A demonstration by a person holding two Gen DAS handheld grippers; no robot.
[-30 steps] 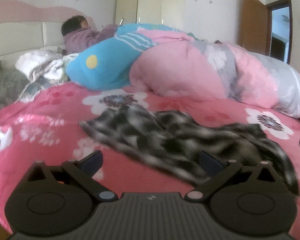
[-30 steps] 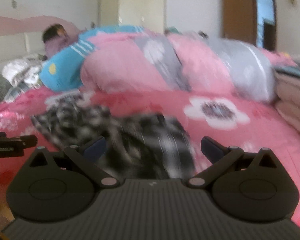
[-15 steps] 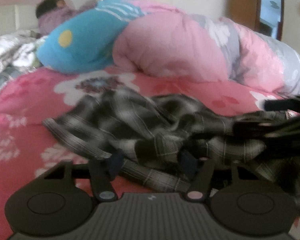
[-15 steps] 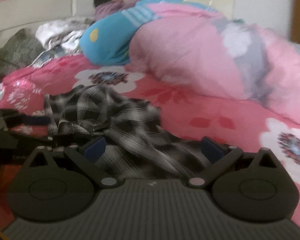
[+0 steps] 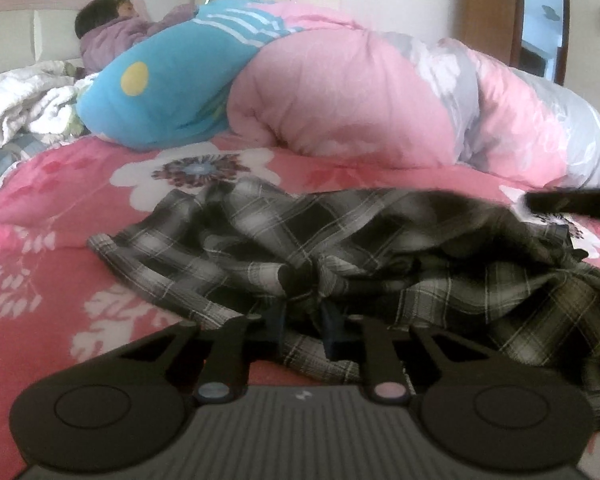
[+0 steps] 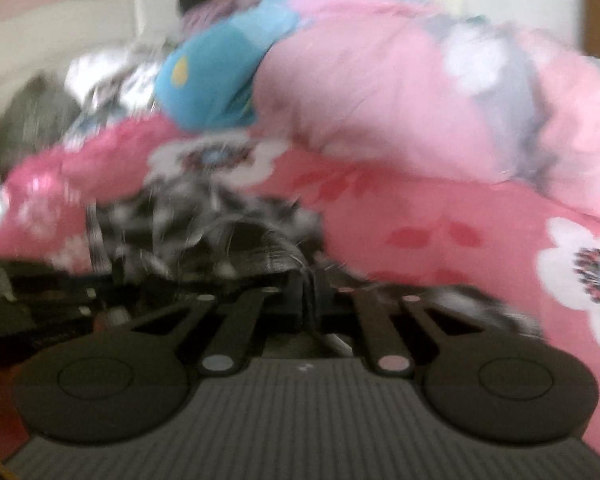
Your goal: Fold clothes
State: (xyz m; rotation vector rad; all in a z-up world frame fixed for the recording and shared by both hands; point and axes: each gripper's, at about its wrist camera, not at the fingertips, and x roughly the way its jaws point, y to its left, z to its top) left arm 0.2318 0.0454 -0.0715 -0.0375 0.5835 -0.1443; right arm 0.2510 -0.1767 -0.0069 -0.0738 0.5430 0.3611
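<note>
A crumpled black-and-white plaid shirt lies on the pink flowered bedspread. My left gripper is shut on a fold of the shirt's near edge. In the blurred right wrist view my right gripper is shut on another part of the plaid shirt, which bunches up just ahead of it. The right gripper shows as a dark bar at the right edge of the left wrist view. The left gripper shows dark at the left of the right wrist view.
A rolled pink and grey quilt and a blue pillow lie across the far side of the bed. A person lies by the headboard. White bedding is heaped at the far left. A brown door stands at the back right.
Both grippers came down to the shirt from open and closed on its cloth. The right view has swung left and blurred with motion.
</note>
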